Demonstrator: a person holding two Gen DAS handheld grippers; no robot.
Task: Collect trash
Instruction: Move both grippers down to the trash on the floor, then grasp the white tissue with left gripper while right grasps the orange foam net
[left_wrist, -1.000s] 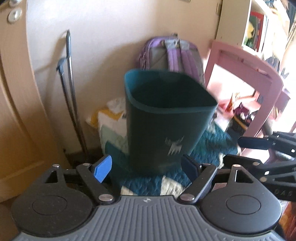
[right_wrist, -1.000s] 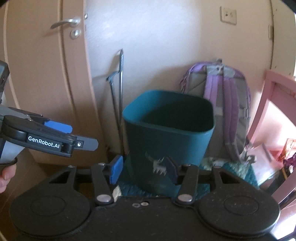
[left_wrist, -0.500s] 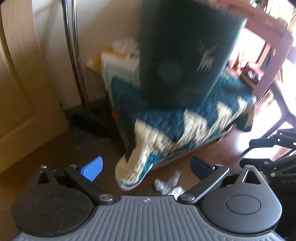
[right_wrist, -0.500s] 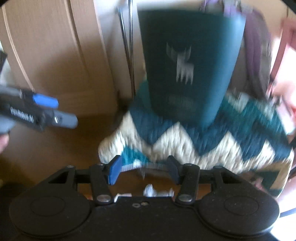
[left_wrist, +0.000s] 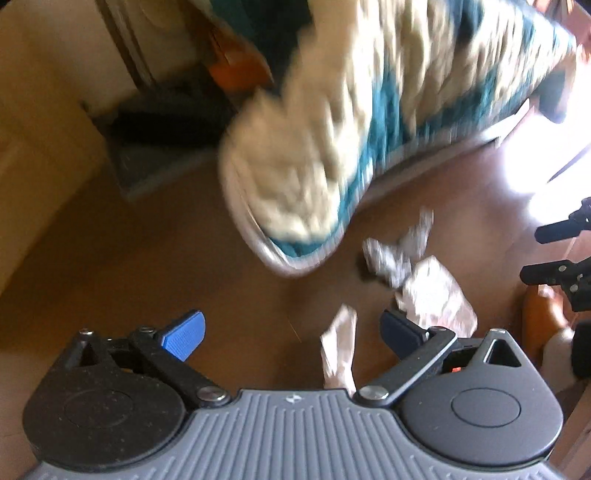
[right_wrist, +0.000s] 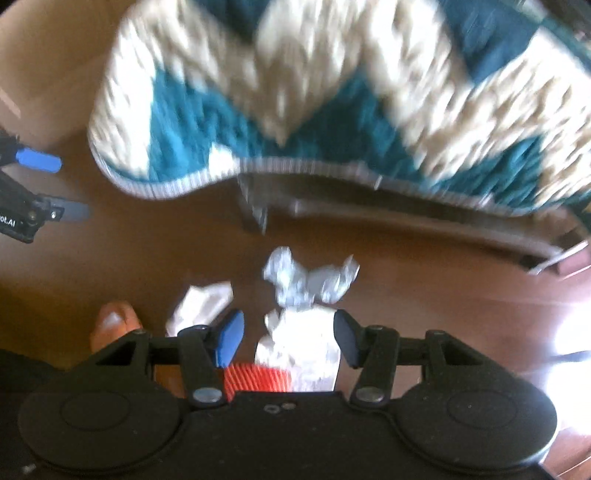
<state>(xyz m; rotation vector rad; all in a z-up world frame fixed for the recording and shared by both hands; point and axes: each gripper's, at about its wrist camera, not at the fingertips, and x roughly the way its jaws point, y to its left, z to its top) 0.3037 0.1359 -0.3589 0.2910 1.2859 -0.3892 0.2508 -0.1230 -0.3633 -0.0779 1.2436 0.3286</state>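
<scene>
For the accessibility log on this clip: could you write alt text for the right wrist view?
The open right gripper hangs over a brown floor with a white crumpled paper between its fingers, a silvery foil wad just beyond and a smaller white scrap to the left. A blurred teal-and-cream blanket fills the top.

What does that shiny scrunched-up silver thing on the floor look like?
The crumpled silver wrapper looks like thin foil, scrunched into a lumpy shape with pointed ends sticking up. It lies on the brown floor in front of the teal-and-cream blanket's edge. It seems to touch the white crumpled paper beside it. No gripper touches it. Motion blur hides finer detail.
</scene>
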